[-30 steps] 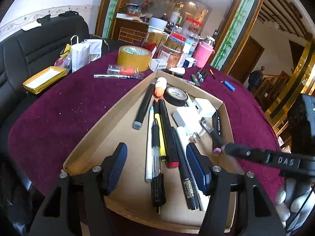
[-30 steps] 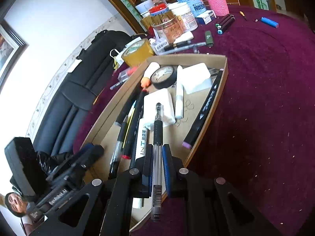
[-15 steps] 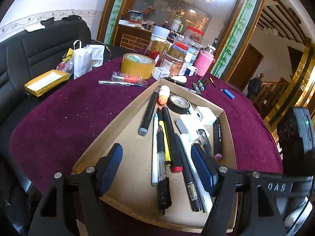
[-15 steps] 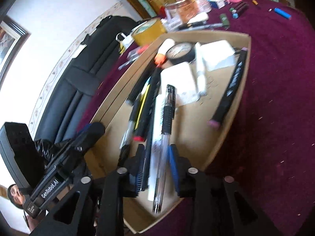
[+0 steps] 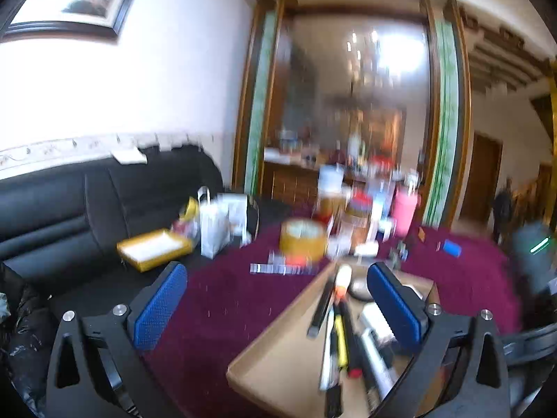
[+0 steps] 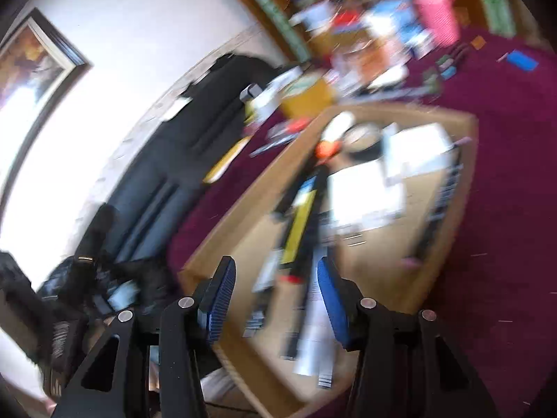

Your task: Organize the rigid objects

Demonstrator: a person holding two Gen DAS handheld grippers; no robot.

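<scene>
A shallow cardboard tray (image 6: 473, 146) lies on the purple tablecloth and holds several pens and markers (image 6: 303, 216), white boxes (image 6: 365, 195) and a tape roll (image 6: 362, 136). Both views are blurred by motion. My right gripper (image 6: 275, 299) is open and empty above the tray's near end. My left gripper (image 5: 278, 303) is open and empty, raised over the tray's left side; the tray (image 5: 278, 358) sits low and right between its fingers.
A yellow tape roll (image 5: 303, 240), jars, a pink cup (image 5: 405, 214), a white bag (image 5: 212, 226) and loose markers crowd the table's far side. A blue item (image 5: 452, 247) lies far right. A black sofa (image 5: 69, 209) stands to the left.
My right gripper has opened and let go of the clear pen, which now lies in the tray. Both grippers have lifted and tilted up, away from the tray.
</scene>
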